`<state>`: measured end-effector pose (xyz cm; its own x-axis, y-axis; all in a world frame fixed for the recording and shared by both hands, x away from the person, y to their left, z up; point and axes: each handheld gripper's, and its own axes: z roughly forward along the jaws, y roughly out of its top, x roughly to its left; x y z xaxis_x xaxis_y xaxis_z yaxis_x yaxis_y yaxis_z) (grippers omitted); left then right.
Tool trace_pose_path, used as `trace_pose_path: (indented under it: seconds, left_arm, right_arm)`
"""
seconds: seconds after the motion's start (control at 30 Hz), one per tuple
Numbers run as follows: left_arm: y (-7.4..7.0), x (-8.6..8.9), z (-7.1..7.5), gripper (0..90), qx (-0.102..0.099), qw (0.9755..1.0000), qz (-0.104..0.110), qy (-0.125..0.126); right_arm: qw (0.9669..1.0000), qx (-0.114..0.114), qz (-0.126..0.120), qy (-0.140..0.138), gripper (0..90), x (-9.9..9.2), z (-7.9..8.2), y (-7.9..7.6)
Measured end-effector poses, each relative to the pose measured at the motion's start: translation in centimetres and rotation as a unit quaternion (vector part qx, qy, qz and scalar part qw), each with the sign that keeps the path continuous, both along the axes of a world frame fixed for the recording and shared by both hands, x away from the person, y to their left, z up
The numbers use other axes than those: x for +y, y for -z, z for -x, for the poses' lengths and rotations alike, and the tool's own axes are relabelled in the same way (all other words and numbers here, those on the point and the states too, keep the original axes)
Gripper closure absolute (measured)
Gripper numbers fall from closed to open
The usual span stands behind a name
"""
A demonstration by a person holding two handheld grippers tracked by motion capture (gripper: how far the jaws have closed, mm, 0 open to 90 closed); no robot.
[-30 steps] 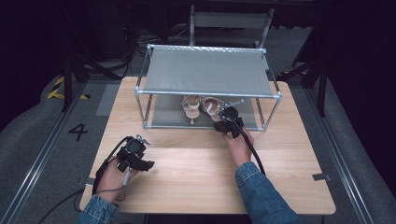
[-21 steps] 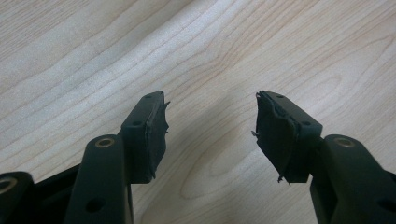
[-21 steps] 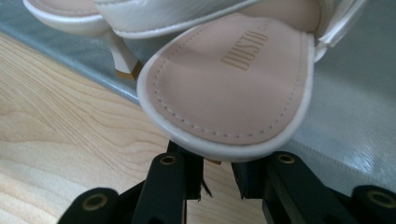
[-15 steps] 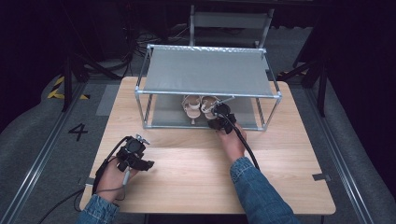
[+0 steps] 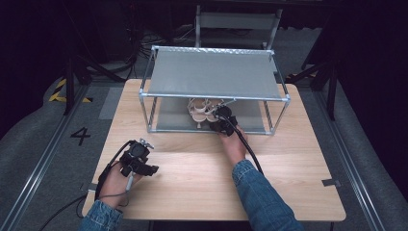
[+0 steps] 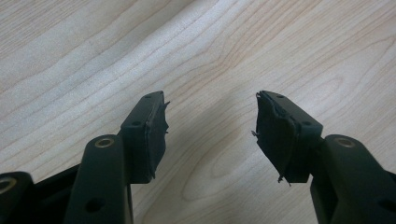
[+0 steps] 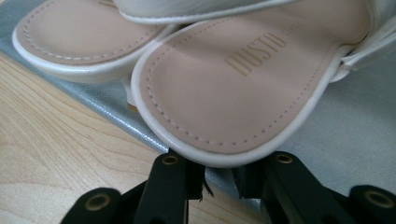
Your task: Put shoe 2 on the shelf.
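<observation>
In the high view my right gripper (image 5: 217, 117) sits at the middle of the frame, pushed under the top shelf of the metal rack (image 5: 211, 97), right against the pair of cream sandals (image 5: 201, 109) on the rack's grey lower shelf (image 5: 168, 115). In the right gripper view the nearer sandal (image 7: 233, 88) takes up the centre, its heel edge overhanging my two black jaws at the bottom edge; the jaws stand close together beneath that rim, and I cannot tell whether they pinch it. The other sandal (image 7: 84, 37) lies in the upper left, overlapped by the first. My left gripper (image 6: 210, 126) rests low on the wooden table (image 5: 192, 168), lower left in the high view, jaws spread with nothing between them
</observation>
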<state>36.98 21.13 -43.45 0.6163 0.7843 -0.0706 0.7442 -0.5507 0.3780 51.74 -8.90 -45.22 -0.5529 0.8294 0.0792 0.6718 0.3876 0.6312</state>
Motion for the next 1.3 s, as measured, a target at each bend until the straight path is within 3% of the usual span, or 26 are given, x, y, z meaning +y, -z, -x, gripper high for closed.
trace_pose_path:
  seconds: [0.03,0.13,0.27,0.33,0.6,0.8,1.1,1.3]
  left_arm:
    - [0.0,0.0,0.0,43.0,-0.001,1.0000,-0.002,0.001]
    - [0.0,0.0,-0.1,43.0,0.001,1.0000,-0.002,0.001]
    - [-0.1,-0.1,-0.1,43.0,0.000,1.0000,-0.001,0.001]
    - [-0.1,-0.1,-0.1,43.0,0.000,1.0000,-0.001,0.001]
    - [-0.2,0.1,0.0,43.0,-0.004,1.0000,-0.001,-0.003]
    - [-0.4,0.0,0.0,43.0,-0.009,0.9999,-0.004,-0.003]
    - [-0.5,-0.3,-0.1,43.0,-0.014,0.9999,-0.003,-0.004]
    - [-0.7,-0.4,-0.3,42.9,-0.016,0.9999,0.001,-0.006]
  right_arm:
    - [1.0000,0.001,0.001,0.001,75.6,0.0,0.0,0.0]
    - [0.9999,0.008,0.011,-0.006,56.1,-0.1,0.4,-0.4]
    - [0.9997,-0.005,0.026,0.002,50.6,-0.6,1.3,-1.2]
    - [0.9999,-0.010,0.013,-0.005,49.1,-1.3,1.8,-1.9]
    - [0.9999,-0.015,0.003,-0.005,47.0,-3.9,5.1,-4.7]
    - [0.9998,-0.015,0.008,-0.011,46.0,-6.9,7.3,-6.1]
    - [0.9997,-0.018,0.010,-0.012,43.1,-11.1,10.5,-6.9]
    - [0.9998,-0.018,0.002,-0.006,42.2,-13.1,11.7,-6.9]
